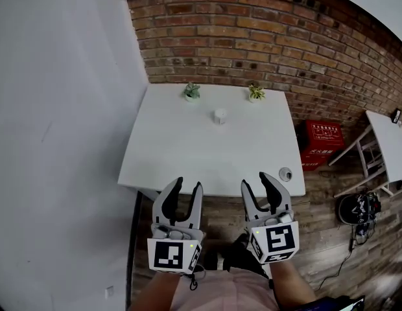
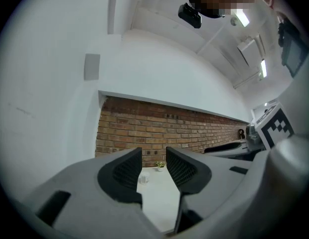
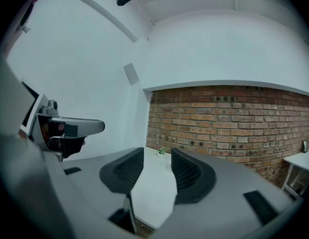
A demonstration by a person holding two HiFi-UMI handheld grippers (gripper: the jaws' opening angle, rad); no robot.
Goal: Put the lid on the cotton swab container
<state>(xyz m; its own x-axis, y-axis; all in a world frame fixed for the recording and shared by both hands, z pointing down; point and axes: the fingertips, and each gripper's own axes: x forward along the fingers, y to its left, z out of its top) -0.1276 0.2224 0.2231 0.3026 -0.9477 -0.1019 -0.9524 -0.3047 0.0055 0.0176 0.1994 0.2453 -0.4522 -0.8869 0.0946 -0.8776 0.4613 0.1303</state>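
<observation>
In the head view a small white cotton swab container (image 1: 219,116) stands upright toward the far middle of the white table (image 1: 188,154). A small round lid-like disc (image 1: 285,173) lies near the table's front right corner. Both grippers hover side by side just short of the table's front edge. My left gripper (image 1: 188,185) is open with nothing between its jaws, and my right gripper (image 1: 255,181) is open and empty too. The left gripper view shows the container (image 2: 144,179) far off between the left gripper's (image 2: 153,156) pads. The right gripper (image 3: 157,156) points at the table.
Two small potted plants (image 1: 192,91) (image 1: 255,92) stand at the table's far edge against a brick wall (image 1: 266,37). A white wall runs along the left. A red crate (image 1: 321,143), a white stand (image 1: 382,141) and a dark bundle (image 1: 360,207) sit on the floor to the right.
</observation>
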